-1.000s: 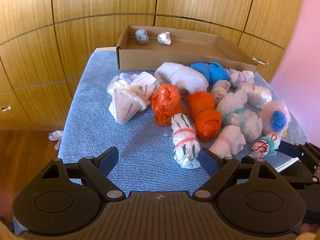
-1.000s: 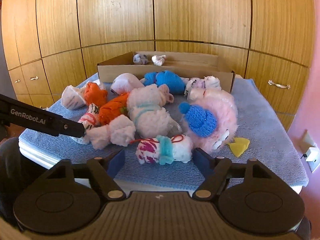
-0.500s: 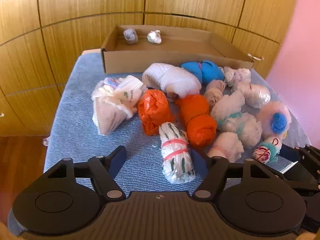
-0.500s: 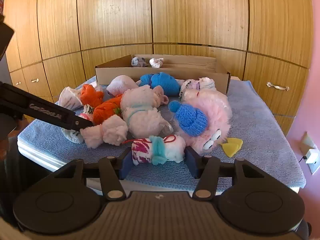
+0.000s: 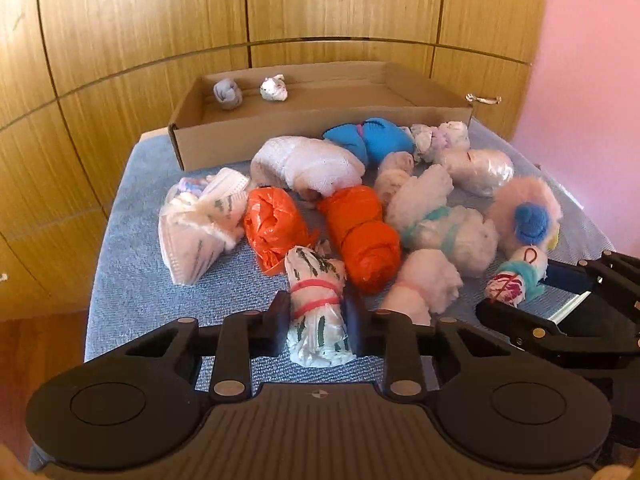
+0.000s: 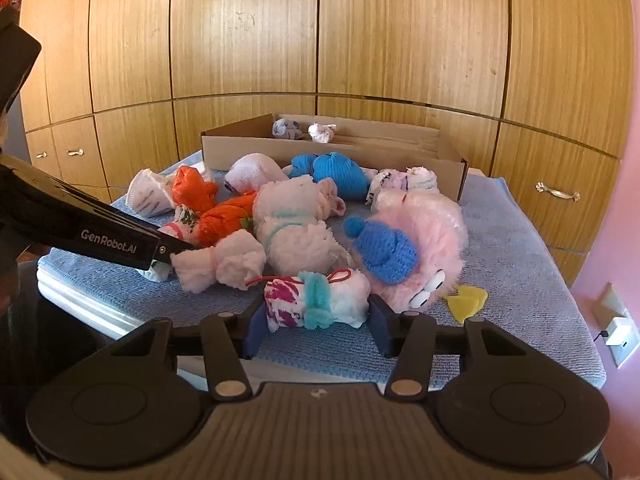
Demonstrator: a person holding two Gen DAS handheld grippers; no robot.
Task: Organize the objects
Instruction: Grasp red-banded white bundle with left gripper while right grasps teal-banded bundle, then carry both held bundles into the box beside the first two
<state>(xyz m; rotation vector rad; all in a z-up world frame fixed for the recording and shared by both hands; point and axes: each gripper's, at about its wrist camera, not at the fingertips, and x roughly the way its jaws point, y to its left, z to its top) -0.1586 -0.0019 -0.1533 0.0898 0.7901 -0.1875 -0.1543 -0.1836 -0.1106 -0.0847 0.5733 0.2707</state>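
Note:
Several rolled cloth and plastic bundles lie on a blue towel (image 5: 132, 280). My left gripper (image 5: 317, 322) has its jaws closing, and both pads press on a white bundle with green stripes and red bands (image 5: 316, 304). My right gripper (image 6: 318, 326) is also closing, its pads against the two ends of a white and magenta bundle with a teal tie (image 6: 316, 300). A shallow cardboard box (image 5: 320, 128) stands at the back with two small bundles (image 5: 228, 94) inside. The right gripper's body (image 5: 560, 312) shows in the left wrist view.
Orange bundles (image 5: 360, 236), a blue one (image 5: 372, 140) and fluffy white ones (image 6: 292, 232) crowd the middle. A pink furry toy with a blue knit hat (image 6: 416, 240) and a yellow piece (image 6: 466, 302) lie right. Wooden cabinets (image 6: 320, 40) stand behind. The towel's near edge is close.
The left gripper has come forward over the striped bundle and its wide jaws have closed on it. The right gripper's jaws have narrowed onto the magenta and teal bundle.

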